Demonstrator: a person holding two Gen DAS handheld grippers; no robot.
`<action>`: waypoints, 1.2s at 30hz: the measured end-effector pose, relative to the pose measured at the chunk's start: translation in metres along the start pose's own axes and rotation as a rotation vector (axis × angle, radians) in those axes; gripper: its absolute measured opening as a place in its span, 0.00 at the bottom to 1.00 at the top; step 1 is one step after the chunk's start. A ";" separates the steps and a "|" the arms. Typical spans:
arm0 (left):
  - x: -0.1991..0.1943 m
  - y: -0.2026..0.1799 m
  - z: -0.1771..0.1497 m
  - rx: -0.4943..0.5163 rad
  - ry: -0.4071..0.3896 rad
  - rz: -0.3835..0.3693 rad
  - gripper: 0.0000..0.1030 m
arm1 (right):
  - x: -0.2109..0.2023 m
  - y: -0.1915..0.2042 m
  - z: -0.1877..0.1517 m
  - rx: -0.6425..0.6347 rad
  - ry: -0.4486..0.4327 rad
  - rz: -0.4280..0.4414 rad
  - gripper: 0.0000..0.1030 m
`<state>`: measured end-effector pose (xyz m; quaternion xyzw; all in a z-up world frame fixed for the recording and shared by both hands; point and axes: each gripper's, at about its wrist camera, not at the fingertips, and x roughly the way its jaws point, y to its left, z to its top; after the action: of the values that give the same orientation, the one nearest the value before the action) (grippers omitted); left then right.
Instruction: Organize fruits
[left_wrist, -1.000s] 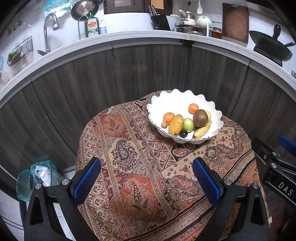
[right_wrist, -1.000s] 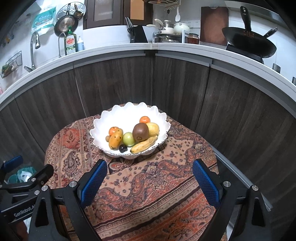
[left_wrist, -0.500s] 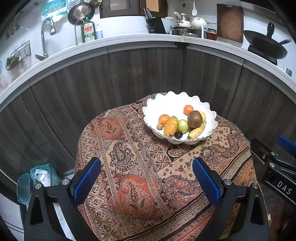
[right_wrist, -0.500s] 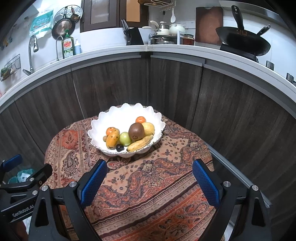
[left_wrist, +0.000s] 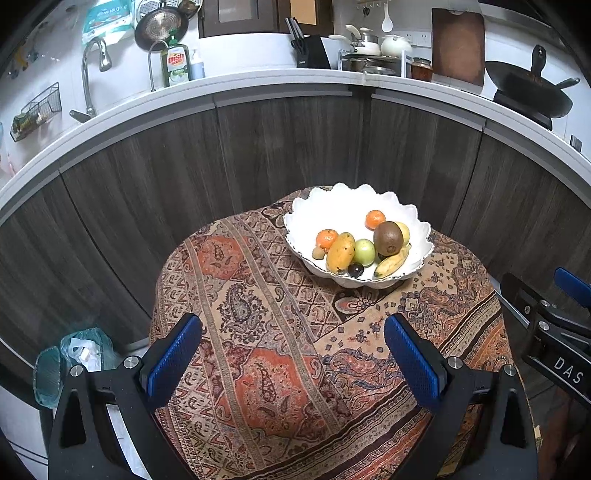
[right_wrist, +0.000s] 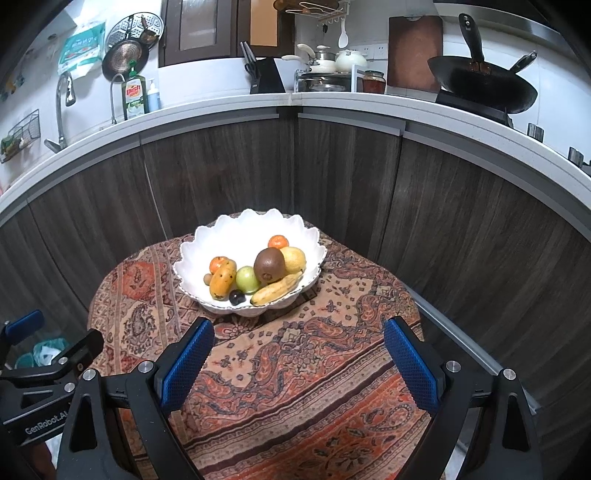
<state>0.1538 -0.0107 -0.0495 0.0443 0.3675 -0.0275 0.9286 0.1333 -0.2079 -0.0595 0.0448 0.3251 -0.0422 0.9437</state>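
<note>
A white scalloped bowl (left_wrist: 332, 206) (right_wrist: 236, 229) stands at the far side of a small round table with a patterned cloth (left_wrist: 258, 332) (right_wrist: 295, 354). In the bowl lie a brown kiwi (left_wrist: 388, 238) (right_wrist: 269, 264), a mango (left_wrist: 340, 252) (right_wrist: 222, 281), a green apple (left_wrist: 364, 252) (right_wrist: 247, 278), a banana (left_wrist: 392, 261) (right_wrist: 276, 290), two oranges, a yellow fruit and a dark plum (left_wrist: 355, 270) (right_wrist: 236, 296). My left gripper (left_wrist: 293, 354) is open and empty over the near side of the table. My right gripper (right_wrist: 297, 358) is open and empty, to the right of the left one.
Dark wood cabinet fronts (left_wrist: 288, 147) curve behind the table under a white counter (left_wrist: 258, 83) with a sink tap, dish soap, knife block, pots and a wok (right_wrist: 484, 90). A bin with a teal bag (left_wrist: 74, 354) sits on the floor at the left.
Both grippers have drawn back and risen a little, so the bowl looks smaller and farther. Jaws stay open. The fruit has not moved.
</note>
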 end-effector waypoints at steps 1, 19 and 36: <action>0.000 0.000 0.000 -0.001 -0.001 0.000 0.98 | 0.000 -0.001 0.000 0.001 0.000 -0.001 0.91; -0.001 0.002 0.001 -0.013 0.009 0.014 0.97 | 0.002 0.000 0.000 0.003 0.002 -0.002 0.91; 0.001 0.000 0.000 -0.019 0.019 0.003 0.97 | 0.002 0.000 0.001 0.006 0.002 -0.007 0.91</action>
<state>0.1545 -0.0106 -0.0496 0.0363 0.3763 -0.0220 0.9255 0.1352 -0.2082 -0.0597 0.0465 0.3259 -0.0462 0.9431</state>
